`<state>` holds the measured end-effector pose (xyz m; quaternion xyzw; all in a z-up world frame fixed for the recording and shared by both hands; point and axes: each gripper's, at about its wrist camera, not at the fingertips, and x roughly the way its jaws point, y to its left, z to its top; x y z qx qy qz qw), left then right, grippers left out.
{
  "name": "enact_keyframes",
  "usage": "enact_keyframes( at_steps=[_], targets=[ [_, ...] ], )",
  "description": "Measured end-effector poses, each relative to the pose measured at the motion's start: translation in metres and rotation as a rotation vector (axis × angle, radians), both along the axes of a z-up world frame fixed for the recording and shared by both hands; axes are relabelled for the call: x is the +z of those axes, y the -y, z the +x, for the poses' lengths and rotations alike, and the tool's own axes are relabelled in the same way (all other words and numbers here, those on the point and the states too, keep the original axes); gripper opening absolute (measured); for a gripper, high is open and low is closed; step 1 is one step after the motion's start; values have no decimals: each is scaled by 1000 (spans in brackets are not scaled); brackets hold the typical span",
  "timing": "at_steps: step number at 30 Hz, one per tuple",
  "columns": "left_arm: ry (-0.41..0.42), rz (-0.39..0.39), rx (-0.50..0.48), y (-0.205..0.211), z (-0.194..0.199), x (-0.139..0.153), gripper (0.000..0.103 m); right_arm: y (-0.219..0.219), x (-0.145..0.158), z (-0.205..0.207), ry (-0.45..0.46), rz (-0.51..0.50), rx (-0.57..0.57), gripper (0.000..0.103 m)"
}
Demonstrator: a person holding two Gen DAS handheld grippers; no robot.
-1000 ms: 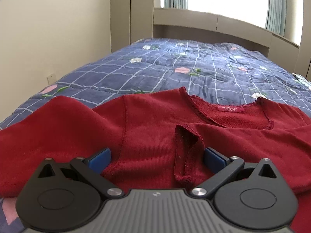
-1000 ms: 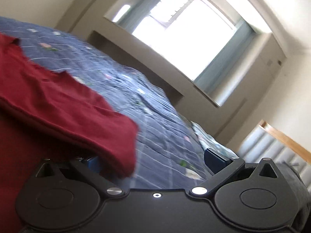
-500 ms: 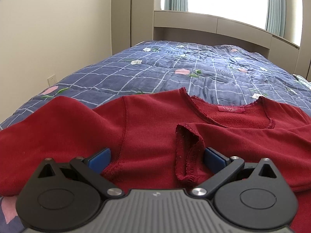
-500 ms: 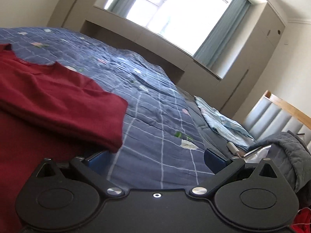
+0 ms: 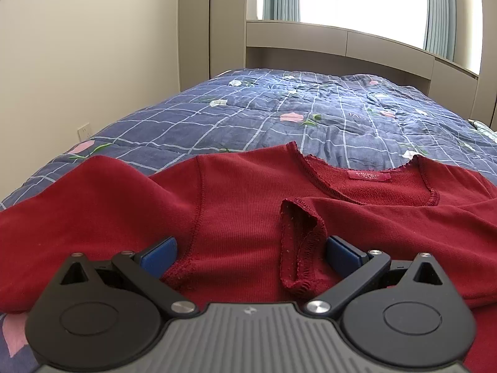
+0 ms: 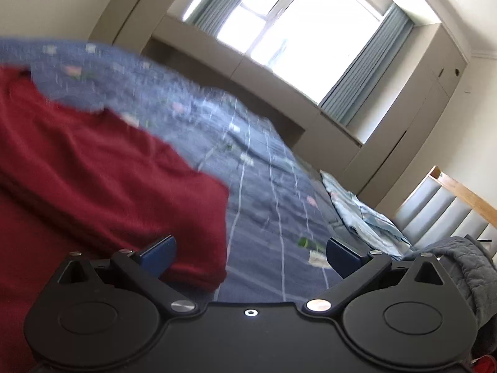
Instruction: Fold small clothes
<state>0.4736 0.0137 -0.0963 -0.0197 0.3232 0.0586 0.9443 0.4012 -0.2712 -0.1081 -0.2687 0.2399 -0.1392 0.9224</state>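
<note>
A dark red long-sleeved top lies flat on the bed, neckline and label away from me. Its right sleeve is folded across the chest, and the sleeve's cuff ends between my left fingers. My left gripper is open, low over the front of the top, holding nothing. In the right wrist view the folded side of the same top fills the left. My right gripper is open and empty, straddling the top's right edge. That view is blurred.
The bed has a blue checked floral quilt. A wall runs along the left. A light blue cloth and a grey quilted garment lie at the bed's right side by a padded headboard.
The left gripper has tilted up slightly; the top stays as it lay. The right gripper keeps swinging, its view tilting and blurring, still open beside the top's right edge.
</note>
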Motion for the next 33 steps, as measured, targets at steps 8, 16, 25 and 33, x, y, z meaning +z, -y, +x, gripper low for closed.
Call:
enact_keyframes(
  at_steps=[8, 16, 25, 33],
  targets=[
    [1, 1, 0, 0, 0, 0, 103, -8, 6, -5, 8, -19, 3, 102],
    [68, 15, 28, -14, -19, 25, 103, -49, 46, -41, 5, 103, 147, 102],
    [89, 70, 139, -98, -83, 67, 103, -115, 39, -73, -114, 289, 250, 102],
    [36, -118, 392, -230, -148, 66, 103, -147, 21, -92, -169, 272, 253, 102]
  ],
)
